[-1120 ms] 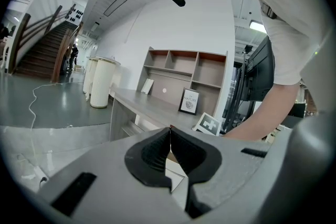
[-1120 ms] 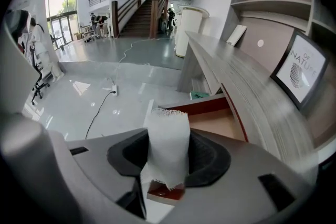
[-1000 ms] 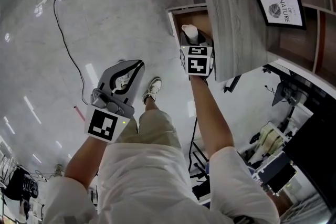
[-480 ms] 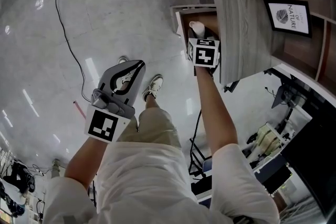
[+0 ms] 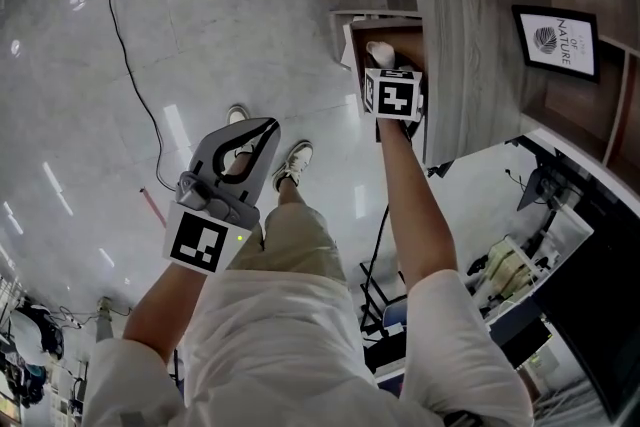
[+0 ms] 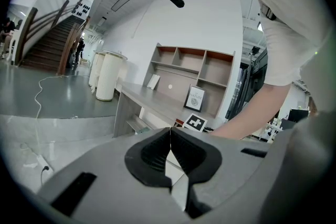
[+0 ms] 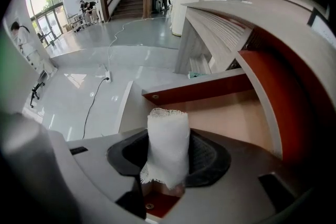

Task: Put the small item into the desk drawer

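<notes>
A white gauze roll (image 7: 167, 147) is showing against a reddish-brown drawer (image 7: 194, 89) under a grey wood-grained desk (image 7: 226, 29).

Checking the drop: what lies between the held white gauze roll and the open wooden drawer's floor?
Nothing: the right gripper view shows the white gauze roll, clamped by the right gripper, with only the bare floor of the open wooden drawer beyond.

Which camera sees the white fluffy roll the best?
The right gripper view. There the white gauze roll stands big and close, pinched in the right gripper above the open drawer. The head view shows only its small white tip past the marker cube. The left gripper view does not show it.
</notes>
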Available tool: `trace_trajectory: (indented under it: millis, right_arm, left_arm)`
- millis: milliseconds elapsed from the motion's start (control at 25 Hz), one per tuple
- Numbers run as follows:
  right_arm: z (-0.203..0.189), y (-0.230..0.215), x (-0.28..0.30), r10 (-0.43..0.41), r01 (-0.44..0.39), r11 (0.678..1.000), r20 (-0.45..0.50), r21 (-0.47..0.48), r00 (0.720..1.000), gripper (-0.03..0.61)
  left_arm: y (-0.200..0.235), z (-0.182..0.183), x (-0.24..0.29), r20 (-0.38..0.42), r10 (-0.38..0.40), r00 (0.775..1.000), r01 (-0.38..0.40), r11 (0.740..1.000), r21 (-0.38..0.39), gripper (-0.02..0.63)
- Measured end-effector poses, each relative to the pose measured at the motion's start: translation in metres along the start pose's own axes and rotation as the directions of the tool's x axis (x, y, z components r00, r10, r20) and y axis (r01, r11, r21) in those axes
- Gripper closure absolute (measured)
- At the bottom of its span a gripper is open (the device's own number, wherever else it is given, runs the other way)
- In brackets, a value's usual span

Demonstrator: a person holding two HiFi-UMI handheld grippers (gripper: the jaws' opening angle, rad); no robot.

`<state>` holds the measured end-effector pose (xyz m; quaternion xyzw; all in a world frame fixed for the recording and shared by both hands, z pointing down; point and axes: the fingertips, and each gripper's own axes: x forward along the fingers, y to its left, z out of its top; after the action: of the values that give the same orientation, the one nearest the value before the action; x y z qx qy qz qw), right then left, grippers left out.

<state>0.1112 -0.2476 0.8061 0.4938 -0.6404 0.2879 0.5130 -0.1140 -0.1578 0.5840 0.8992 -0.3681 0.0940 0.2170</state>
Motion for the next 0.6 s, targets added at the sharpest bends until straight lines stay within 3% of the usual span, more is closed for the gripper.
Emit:
trace_trajectory:
  millis: [600]
  right_arm:
    - [-0.006,-0.001,0.012,0.011,-0.011,1.000,-0.049,0.017,0.999,0.382]
  left_arm:
    - [0.004,-0.004,-0.008,-0.006,0.006,1.000,-0.006,1.000,0.000,0.604]
